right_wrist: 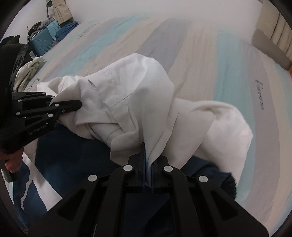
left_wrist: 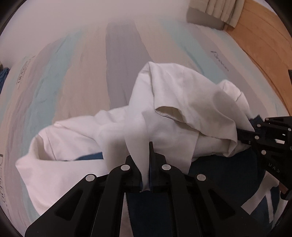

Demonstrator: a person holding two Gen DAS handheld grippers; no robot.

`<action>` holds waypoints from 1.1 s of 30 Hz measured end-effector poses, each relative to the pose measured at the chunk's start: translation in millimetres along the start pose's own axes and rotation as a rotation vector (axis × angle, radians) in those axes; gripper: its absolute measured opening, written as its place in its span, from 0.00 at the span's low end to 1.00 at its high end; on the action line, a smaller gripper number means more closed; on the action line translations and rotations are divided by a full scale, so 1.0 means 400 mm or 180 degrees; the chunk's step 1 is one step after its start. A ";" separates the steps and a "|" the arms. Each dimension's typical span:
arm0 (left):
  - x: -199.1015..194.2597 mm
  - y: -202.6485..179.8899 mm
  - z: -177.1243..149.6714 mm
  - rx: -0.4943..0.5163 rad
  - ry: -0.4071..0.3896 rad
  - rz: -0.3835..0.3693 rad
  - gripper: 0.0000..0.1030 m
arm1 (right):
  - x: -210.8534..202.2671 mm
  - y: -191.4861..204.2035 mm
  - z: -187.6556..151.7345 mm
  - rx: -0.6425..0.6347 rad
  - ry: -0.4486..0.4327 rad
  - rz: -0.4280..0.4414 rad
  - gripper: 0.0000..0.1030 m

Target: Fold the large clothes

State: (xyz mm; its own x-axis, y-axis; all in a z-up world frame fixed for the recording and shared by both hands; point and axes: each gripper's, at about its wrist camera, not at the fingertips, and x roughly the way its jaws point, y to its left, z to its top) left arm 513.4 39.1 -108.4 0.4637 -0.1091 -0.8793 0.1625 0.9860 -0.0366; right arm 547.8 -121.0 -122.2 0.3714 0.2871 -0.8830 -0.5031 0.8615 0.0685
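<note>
A large white garment with dark blue parts (left_wrist: 175, 94) hangs bunched above a striped bedsheet (left_wrist: 76, 76). My left gripper (left_wrist: 147, 164) is shut on a white fold of it, which runs down between the fingers. In the right wrist view the same garment (right_wrist: 131, 87) drapes in folds, and my right gripper (right_wrist: 148, 164) is shut on another white fold. The left gripper (right_wrist: 73, 105) shows at the left of that view, pinching the cloth, with a hand (right_wrist: 12, 162) on its handle. The right gripper (left_wrist: 246, 133) shows at the right edge of the left wrist view.
The bed is covered in pale blue, beige and grey stripes (right_wrist: 209, 60). A wooden floor (left_wrist: 259, 42) and curtains (left_wrist: 217, 11) lie beyond its far right corner. A teal suitcase (right_wrist: 43, 43) and piled clothes (right_wrist: 29, 71) sit at the left side.
</note>
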 end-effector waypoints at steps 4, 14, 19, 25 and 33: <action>0.022 -0.001 -0.015 0.0034 0.0045 0.0022 0.04 | 0.021 -0.006 0.000 0.0003 0.0058 0.0008 0.03; -0.074 0.016 0.049 0.0095 0.0053 -0.0124 0.75 | -0.064 -0.031 0.066 -0.0010 0.0111 0.0139 0.44; -0.054 0.035 0.124 0.0200 0.0224 -0.0333 0.90 | -0.098 -0.059 0.153 -0.0059 0.0154 0.0265 0.74; 0.040 0.071 0.209 0.0055 0.0506 -0.0571 0.94 | 0.005 -0.117 0.274 0.0187 0.0490 0.0606 0.81; 0.109 0.059 0.246 0.0104 0.0663 -0.0834 0.92 | 0.141 -0.163 0.340 0.0665 0.0914 0.1175 0.74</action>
State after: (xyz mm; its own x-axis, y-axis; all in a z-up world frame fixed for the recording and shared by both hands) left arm 623.2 45.1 -100.8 0.2151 -0.3270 -0.9202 0.2821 0.9229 -0.2620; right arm 707.8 -104.1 -113.2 -0.0458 0.4865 -0.8725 -0.3826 0.7982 0.4652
